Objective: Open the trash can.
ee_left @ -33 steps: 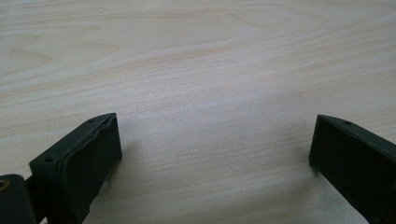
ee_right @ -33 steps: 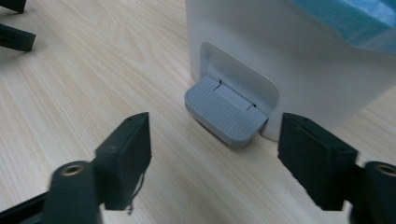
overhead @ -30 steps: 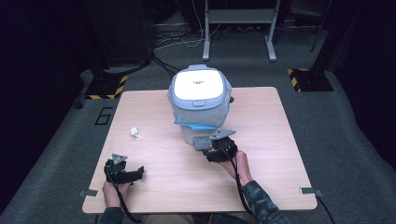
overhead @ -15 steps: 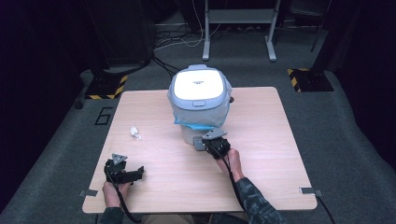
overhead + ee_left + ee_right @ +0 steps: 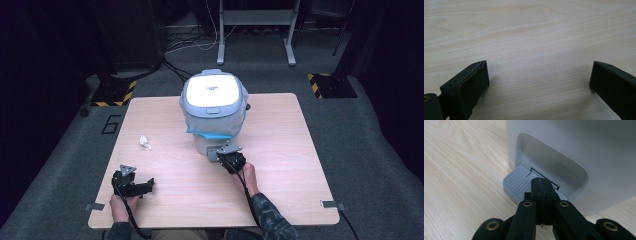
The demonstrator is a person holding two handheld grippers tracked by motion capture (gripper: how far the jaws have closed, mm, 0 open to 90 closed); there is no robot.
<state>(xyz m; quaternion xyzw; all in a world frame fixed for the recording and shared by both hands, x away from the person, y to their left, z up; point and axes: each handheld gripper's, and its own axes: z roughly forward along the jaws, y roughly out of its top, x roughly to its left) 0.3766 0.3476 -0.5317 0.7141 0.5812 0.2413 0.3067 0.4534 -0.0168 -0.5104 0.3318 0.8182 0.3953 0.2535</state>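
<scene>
The white pedal bin (image 5: 214,112) stands mid-tabletop (image 5: 280,165). The right gripper (image 5: 541,185), jaws pressed together with nothing between, rests on the bin's grey pedal (image 5: 515,183). The left gripper (image 5: 537,82) sits wide apart over bare wood.

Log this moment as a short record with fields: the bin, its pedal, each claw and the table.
bin: white pedal bin, grey-rimmed lid down, clear liner with a blue band showing under the lid
pedal: grey ribbed pedal sticking out of the recess at the bin's foot
right claw: right claw, jaws shut together, tips on top of the pedal
left claw: left claw, jaws wide apart, nothing between them, low over the table
table: light wooden table
other: small crumpled white scrap left of the bin
</scene>
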